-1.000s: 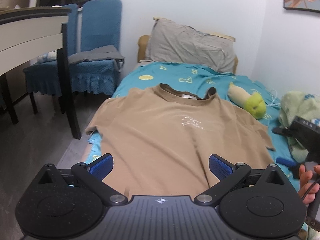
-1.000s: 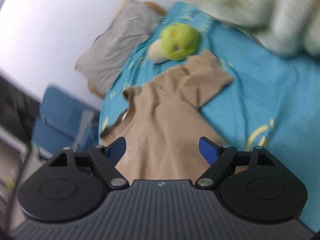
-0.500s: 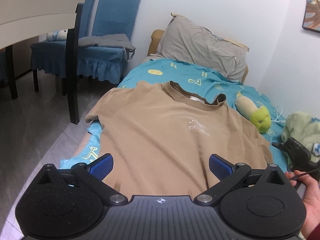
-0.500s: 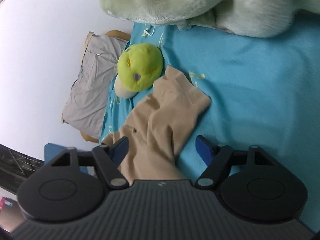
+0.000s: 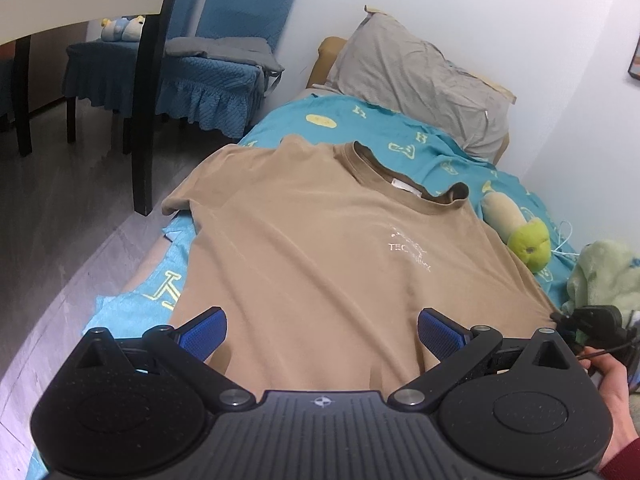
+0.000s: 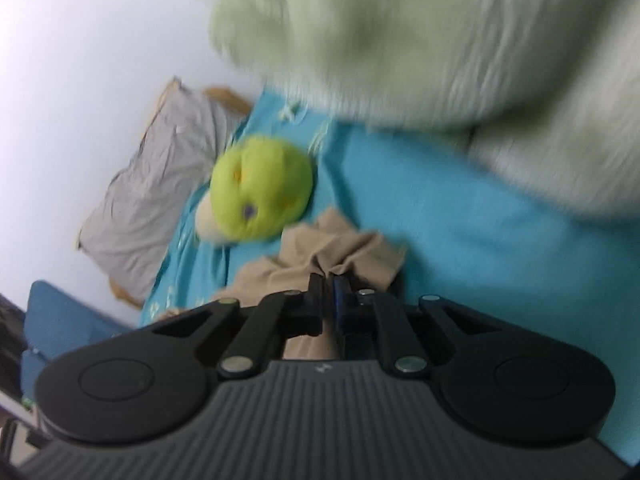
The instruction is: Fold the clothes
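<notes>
The fingers [image 6: 320,300] of the right gripper [image 6: 329,300] are seen pressed together on a bunched fold of the tan T-shirt [image 5: 320,264], at what appears to be its sleeve [image 6: 340,252]; the cloth is puckered just ahead of the tips, though the view is blurred by motion. The fingers [image 5: 204,330] of the left gripper [image 5: 322,330] are held wide apart, and nothing is gripped between them. The shirt's lower body is seen between and just beyond these open fingers, spread face up on the teal bedsheet [image 5: 420,140], with its collar [image 5: 404,188] farther off and its other sleeve near the bed's edge. The step in hand is judged to be the drawing of the gripped sleeve inward across the chest. It would be done well if the cloth were lifted only slightly, carried straight across, and laid flat so that a clean side fold is formed; the body could be steadied by the left gripper near the hem. Beside the gripped sleeve a green plush toy [image 6: 262,190] is lying, with a fluffy pale-green blanket [image 6: 440,40] near it; both should be kept out of the fold. Farthest off, a grey pillow [image 5: 420,80] is seen against the wall.
</notes>
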A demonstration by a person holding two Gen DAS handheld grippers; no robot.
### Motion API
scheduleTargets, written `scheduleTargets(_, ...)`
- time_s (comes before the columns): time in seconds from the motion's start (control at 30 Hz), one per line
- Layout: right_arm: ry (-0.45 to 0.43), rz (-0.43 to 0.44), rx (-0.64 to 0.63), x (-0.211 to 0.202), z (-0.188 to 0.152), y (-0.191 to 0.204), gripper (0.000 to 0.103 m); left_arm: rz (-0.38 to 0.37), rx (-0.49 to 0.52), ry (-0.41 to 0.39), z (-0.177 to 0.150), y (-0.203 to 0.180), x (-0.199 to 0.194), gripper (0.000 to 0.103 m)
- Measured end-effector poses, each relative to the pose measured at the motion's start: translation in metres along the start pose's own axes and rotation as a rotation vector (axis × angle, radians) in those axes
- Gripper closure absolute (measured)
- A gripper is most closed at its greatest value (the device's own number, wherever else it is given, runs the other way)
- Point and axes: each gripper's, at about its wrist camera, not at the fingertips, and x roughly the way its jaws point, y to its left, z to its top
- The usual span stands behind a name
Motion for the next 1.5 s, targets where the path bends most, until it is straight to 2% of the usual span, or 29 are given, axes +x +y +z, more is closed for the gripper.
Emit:
scheduleTargets(0.13, 0.057, 0.045, 0.085, 0.003, 0.001, -0.014, 0.092, -0.001, -0.001, -0.009, 0.000, 0.001, -0.003, 0.000)
scheduleTargets(0.17, 0.077, 0.058, 0.122, 0.006, 0.002, -0.019, 0.088, -0.004, -0.003, -0.008, 0.000, 0.001, -0.003, 0.000)
scheduleTargets(0.2, 0.099, 0.069, 0.156, 0.010, 0.003, -0.024, 0.082, -0.005, -0.006, -0.007, 0.000, 0.001, -0.004, 0.000)
scheduleTargets(0.23, 0.119, 0.086, 0.186, 0.013, 0.003, -0.029, 0.062, -0.005, -0.007, -0.005, 0.000, 0.001, -0.004, 0.000)
scheduleTargets(0.27, 0.127, 0.120, 0.210, 0.015, 0.003, -0.032, 0.048, -0.004, -0.008, -0.003, 0.000, 0.000, -0.003, 0.000)
scheduleTargets(0.3, 0.121, 0.158, 0.214, 0.015, 0.003, -0.034, 0.045, -0.005, -0.009, -0.001, 0.000, 0.000, -0.003, 0.000)
scheduleTargets(0.33, 0.113, 0.180, 0.206, 0.016, 0.004, -0.033, 0.036, -0.005, -0.010, 0.001, -0.001, 0.000, -0.002, 0.000)
scheduleTargets(0.5, 0.101, 0.180, 0.107, 0.036, 0.007, -0.025, 0.035, -0.007, -0.002, 0.012, -0.002, -0.004, 0.002, 0.000)
scheduleTargets(0.63, 0.093, 0.169, 0.092, 0.059, 0.012, -0.016, 0.033, -0.008, 0.002, 0.021, -0.001, -0.005, 0.009, 0.000)
scheduleTargets(0.8, 0.174, 0.214, 0.058, 0.088, 0.021, 0.001, 0.031, -0.018, -0.019, 0.026, 0.003, -0.004, 0.017, 0.000)
scheduleTargets(0.9, 0.167, 0.203, 0.019, 0.099, 0.024, 0.006, 0.033, -0.014, -0.032, 0.027, 0.005, -0.003, 0.021, 0.000)
scheduleTargets(0.93, 0.164, 0.195, 0.008, 0.099, 0.023, 0.008, 0.037, -0.014, -0.039, 0.027, 0.006, -0.003, 0.022, 0.000)
scheduleTargets(0.97, 0.166, 0.173, -0.017, 0.099, 0.022, 0.012, 0.059, -0.014, -0.045, 0.024, 0.008, -0.002, 0.022, 0.000)
scheduleTargets(1.03, 0.161, 0.085, -0.136, 0.095, 0.022, 0.024, 0.091, -0.011, -0.053, 0.009, 0.011, -0.001, 0.020, 0.000)
scheduleTargets(1.1, 0.091, 0.043, -0.247, 0.081, 0.023, 0.038, 0.095, -0.009, -0.059, -0.009, 0.014, 0.001, 0.016, 0.000)
scheduleTargets(1.23, -0.077, -0.001, -0.365, 0.043, 0.027, 0.073, 0.096, -0.009, -0.079, -0.045, 0.023, 0.006, 0.002, 0.000)
scheduleTargets(1.33, -0.172, -0.037, -0.482, 0.021, 0.021, 0.113, 0.097, 0.018, -0.049, -0.076, 0.033, 0.011, -0.010, 0.000)
scheduleTargets(1.43, -0.228, -0.052, -0.611, 0.003, 0.001, 0.155, 0.096, 0.094, -0.031, -0.086, 0.047, 0.022, -0.020, 0.000)
scheduleTargets(1.5, -0.260, -0.053, -0.700, -0.004, -0.024, 0.183, 0.096, 0.140, -0.023, -0.103, 0.053, 0.031, -0.026, 0.000)
